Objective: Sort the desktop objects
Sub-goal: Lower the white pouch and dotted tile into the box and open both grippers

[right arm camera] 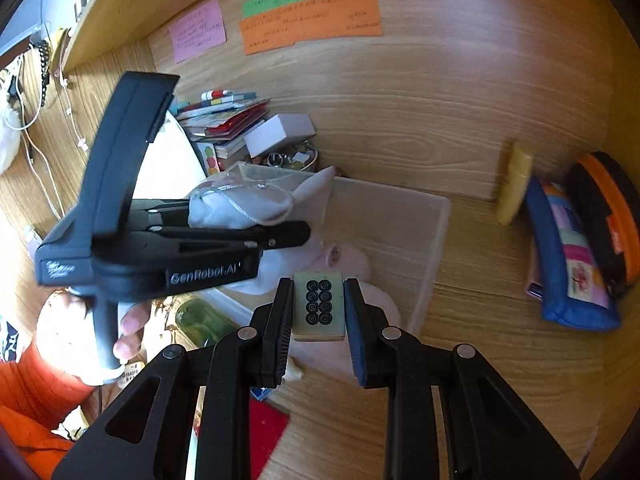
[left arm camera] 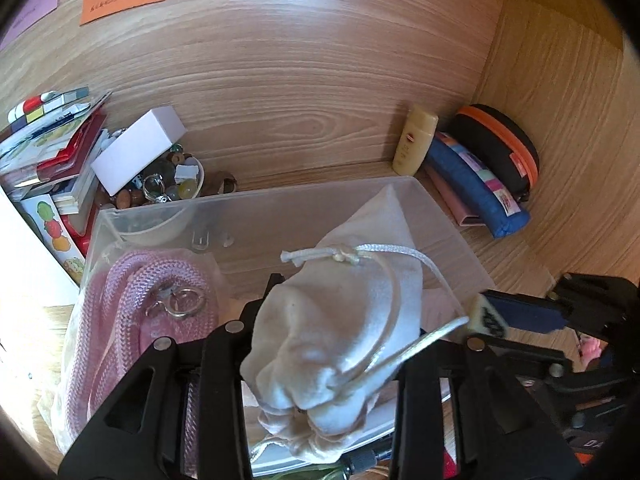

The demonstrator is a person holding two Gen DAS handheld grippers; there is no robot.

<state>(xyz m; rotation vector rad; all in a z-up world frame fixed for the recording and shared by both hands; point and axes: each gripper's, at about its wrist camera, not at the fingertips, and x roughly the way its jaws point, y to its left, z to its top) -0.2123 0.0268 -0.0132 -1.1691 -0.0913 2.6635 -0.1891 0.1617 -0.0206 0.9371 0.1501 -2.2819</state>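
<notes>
- Tile-to-bin relation first: mahjong tile (right arm camera: 319,306) clamped in right claw (right arm camera: 319,288), clear plastic bin (right arm camera: 400,220) ahead of that claw and lower, open side up.
- Right claw narrow, pads pressed on both long sides of the tile; tile's long axis in line with the fingers, dotted face up toward the camera.
- Left claw (left arm camera: 336,312) ahead and to the left of the right claw, directly over the bin, so nearer to it than the right one.
- Left claw partly closed around white drawstring pouch (left arm camera: 320,352); pouch bulging between the fingers and apparently pinched, cords trailing off to the right of the claw.
- Probable next need for the tile: forward and down past the bin's near wall, clear of the pouch cords.
- Inside the bin, left of the left claw: pink rope (left arm camera: 120,300) with a metal clasp, in a clear bag.
- Count of task things: one tile, one pouch, one rope, one bin.
- Count beyond the bin on the desk (left arm camera: 520,248): one bowl of beads (left arm camera: 172,184), one white box (left arm camera: 136,148), one yellow bottle (left arm camera: 414,146), one blue pencil case (left arm camera: 472,184), one black case with orange zip (left arm camera: 500,148).
</notes>
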